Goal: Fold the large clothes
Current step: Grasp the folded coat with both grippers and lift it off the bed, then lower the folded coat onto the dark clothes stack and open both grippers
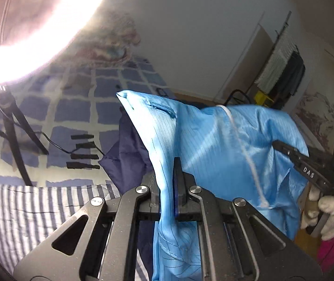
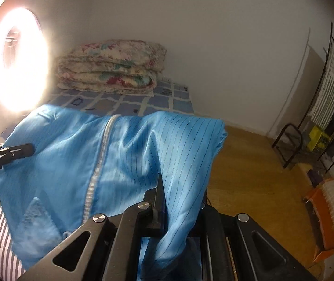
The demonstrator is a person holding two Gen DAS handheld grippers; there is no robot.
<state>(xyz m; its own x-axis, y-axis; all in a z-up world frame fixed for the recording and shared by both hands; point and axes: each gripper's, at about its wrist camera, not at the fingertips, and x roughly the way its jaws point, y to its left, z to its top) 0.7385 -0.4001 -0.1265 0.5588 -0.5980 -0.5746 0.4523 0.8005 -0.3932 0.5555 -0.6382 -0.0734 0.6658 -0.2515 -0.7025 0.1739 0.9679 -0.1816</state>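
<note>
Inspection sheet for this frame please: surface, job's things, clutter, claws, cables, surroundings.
Surface: bed with blue checked cover; striped sheet at the near edge.
Job's things: light blue garment with white zipper, held up between both claws; dark blue cloth lying behind it.
Clutter: folded floral quilt at the far end; black strips on the cover.
Claws: left claw and right claw each shut on the garment's edge.
Cables: black lead trailing from the tripod.
Surroundings: ring light, wooden floor, clothes rack, white wall.
</note>
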